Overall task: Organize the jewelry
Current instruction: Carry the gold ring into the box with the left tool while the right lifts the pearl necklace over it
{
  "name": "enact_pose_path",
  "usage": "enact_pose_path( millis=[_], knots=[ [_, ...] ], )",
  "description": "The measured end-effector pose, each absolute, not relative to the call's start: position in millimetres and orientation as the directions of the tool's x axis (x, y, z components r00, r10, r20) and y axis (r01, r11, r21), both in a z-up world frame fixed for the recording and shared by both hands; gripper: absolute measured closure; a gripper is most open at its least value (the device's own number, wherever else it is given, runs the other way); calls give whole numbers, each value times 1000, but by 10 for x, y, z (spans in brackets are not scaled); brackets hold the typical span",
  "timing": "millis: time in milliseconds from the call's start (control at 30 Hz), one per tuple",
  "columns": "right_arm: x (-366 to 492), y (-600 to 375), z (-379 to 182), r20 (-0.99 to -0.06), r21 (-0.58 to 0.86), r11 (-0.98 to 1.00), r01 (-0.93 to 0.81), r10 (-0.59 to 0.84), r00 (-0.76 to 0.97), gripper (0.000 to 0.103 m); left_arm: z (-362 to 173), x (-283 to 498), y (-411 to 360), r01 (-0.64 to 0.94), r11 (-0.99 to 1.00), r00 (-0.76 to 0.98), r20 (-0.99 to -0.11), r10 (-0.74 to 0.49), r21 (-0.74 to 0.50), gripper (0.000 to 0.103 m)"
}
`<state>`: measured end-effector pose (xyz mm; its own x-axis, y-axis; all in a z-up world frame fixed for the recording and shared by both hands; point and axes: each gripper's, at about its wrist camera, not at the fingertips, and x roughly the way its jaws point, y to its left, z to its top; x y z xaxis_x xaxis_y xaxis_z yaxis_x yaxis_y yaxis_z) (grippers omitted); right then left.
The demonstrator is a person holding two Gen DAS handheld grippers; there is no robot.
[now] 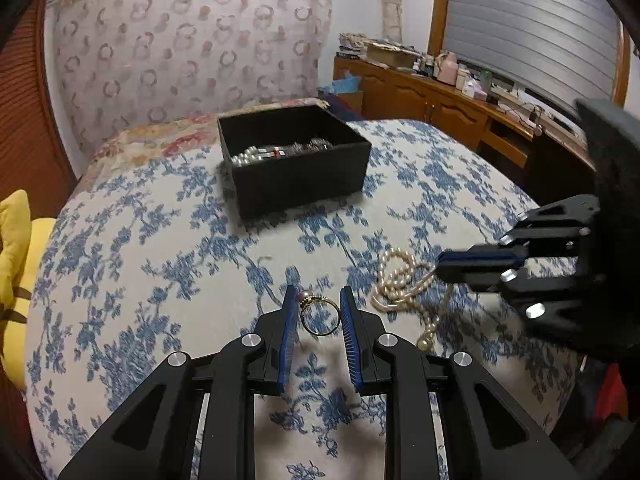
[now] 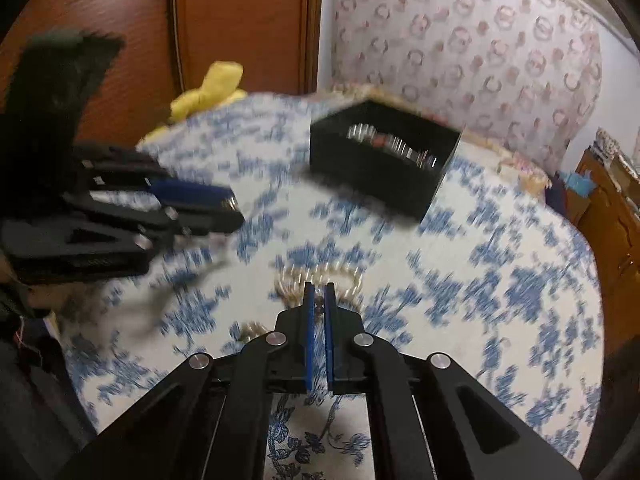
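Observation:
My left gripper (image 1: 318, 300) is shut on a gold ring with a pearl (image 1: 318, 314), held upright between the blue pads just above the bed. My right gripper (image 2: 319, 294) is shut on a strand of the pearl necklace (image 2: 320, 278); the necklace (image 1: 400, 284) lies coiled on the bedspread to the right of the ring, with the right gripper (image 1: 444, 266) at its right edge. A black open box (image 1: 296, 160) with pearls and other jewelry inside sits further back on the bed; it also shows blurred in the right wrist view (image 2: 384, 160).
The bed has a blue floral spread (image 1: 160, 260) and a patterned headboard (image 1: 180, 48). A yellow cloth (image 1: 16, 264) lies at the left edge. A wooden dresser (image 1: 440, 100) with clutter stands to the right under a shuttered window.

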<state>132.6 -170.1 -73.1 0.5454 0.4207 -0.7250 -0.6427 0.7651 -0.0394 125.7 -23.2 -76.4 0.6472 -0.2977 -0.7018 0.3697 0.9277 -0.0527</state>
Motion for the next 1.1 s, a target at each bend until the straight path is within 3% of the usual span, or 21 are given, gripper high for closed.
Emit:
enact_pose_path(
  millis=[433, 933, 1100],
  knots=[
    [1512, -1750, 427, -540, -144, 774, -617, 461, 704, 98, -190, 1648, -203, 350, 936, 727, -623, -287, -22, 83],
    [2245, -1761, 1293, -396, -183, 793, -581, 482, 782, 98, 39, 2333, -216, 343, 938, 739, -603, -300, -45, 83],
    [2558, -1716, 1305, -397, -182, 793, -582, 482, 781, 98, -52, 2614, -215, 340, 939, 725, -622, -295, -49, 83]
  ],
)
